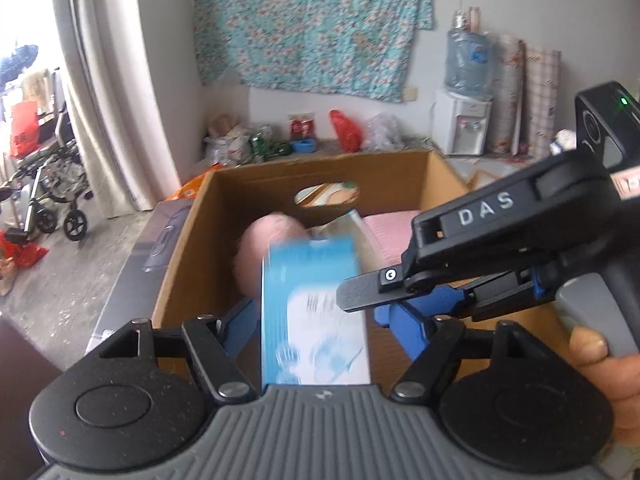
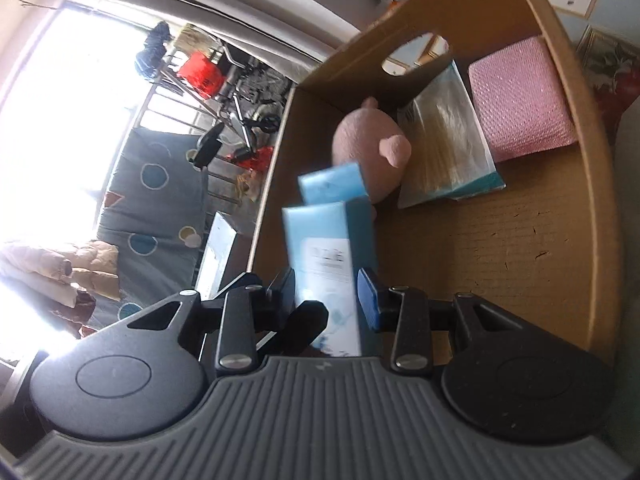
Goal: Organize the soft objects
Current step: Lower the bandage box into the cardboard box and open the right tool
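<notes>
Left gripper (image 1: pixel 316 320) jaws wide either side of a blue box (image 1: pixel 316 316), contact unclear, right gripper (image 2: pixel 326 292) jaws narrow, clamping that box, over the near edge of the cardboard box (image 2: pixel 592 168), pink plush (image 2: pixel 370 148) against its far wall.

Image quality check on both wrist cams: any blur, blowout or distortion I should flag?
Left wrist view: the blue pack and pink plush are motion-smeared, the window at the left edge is blown out, and the curtain bows from fisheye. Right wrist view: the window is heavily overexposed, the cardboard box rim curves strongly, and the pink cloth stays fairly sharp.
</notes>
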`<state>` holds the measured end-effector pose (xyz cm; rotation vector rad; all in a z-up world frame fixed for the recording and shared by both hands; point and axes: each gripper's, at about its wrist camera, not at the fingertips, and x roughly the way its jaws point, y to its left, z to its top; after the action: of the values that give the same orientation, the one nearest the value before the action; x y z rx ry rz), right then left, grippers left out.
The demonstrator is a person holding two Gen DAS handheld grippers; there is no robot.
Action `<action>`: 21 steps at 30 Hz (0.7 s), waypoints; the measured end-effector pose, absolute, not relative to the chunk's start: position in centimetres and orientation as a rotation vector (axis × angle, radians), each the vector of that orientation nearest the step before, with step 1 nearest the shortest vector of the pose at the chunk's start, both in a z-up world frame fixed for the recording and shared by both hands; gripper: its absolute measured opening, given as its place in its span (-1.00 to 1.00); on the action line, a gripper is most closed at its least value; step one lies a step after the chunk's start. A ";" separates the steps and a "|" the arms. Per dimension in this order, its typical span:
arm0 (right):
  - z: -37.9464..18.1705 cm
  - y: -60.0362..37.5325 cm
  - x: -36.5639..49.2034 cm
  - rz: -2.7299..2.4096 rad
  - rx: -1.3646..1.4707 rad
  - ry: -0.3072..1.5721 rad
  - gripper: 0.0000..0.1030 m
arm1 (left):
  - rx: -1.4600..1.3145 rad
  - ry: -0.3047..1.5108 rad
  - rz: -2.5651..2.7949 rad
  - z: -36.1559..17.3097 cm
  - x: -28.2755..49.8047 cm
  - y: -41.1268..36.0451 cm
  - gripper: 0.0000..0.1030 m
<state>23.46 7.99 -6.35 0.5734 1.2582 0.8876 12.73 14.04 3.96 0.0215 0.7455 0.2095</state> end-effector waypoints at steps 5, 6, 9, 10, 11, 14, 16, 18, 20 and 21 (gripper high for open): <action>-8.8 9.3 25.0 0.816 0.560 1.342 -0.30 | 0.035 0.759 0.263 2.9 12.5 15.8 0.52; -8.9 9.4 25.0 0.808 0.553 1.347 -0.30 | 0.032 0.755 0.267 3.1 12.4 16.1 0.53; -9.1 9.5 25.0 0.785 0.518 1.358 -0.23 | 0.007 0.728 0.269 3.9 11.4 17.2 0.53; -9.1 9.5 24.8 0.780 0.501 1.364 -0.20 | 0.004 0.713 0.270 4.3 10.9 17.4 0.55; -9.4 10.0 25.0 0.779 0.478 1.380 -0.15 | 0.004 0.695 0.272 4.8 10.3 17.6 0.57; -9.8 11.1 24.4 0.806 0.385 1.436 -0.09 | -0.002 0.631 0.300 5.8 8.0 18.6 0.63; -10.0 12.1 23.5 0.837 0.292 1.465 -0.08 | -0.022 0.590 0.325 6.5 6.4 19.2 0.68; -10.2 13.1 22.4 0.850 0.195 1.488 -0.08 | -0.055 0.561 0.348 6.9 5.0 20.2 0.68; -10.6 14.4 21.5 0.864 0.108 1.498 -0.08 | -0.089 0.538 0.367 7.1 3.8 20.9 0.69; -10.9 15.0 21.2 0.863 0.072 1.504 -0.09 | -0.103 0.531 0.373 7.1 3.4 21.3 0.69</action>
<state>21.20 15.00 -10.91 0.0718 1.5042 0.8628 3.37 21.29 7.13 -0.1031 0.5308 0.3735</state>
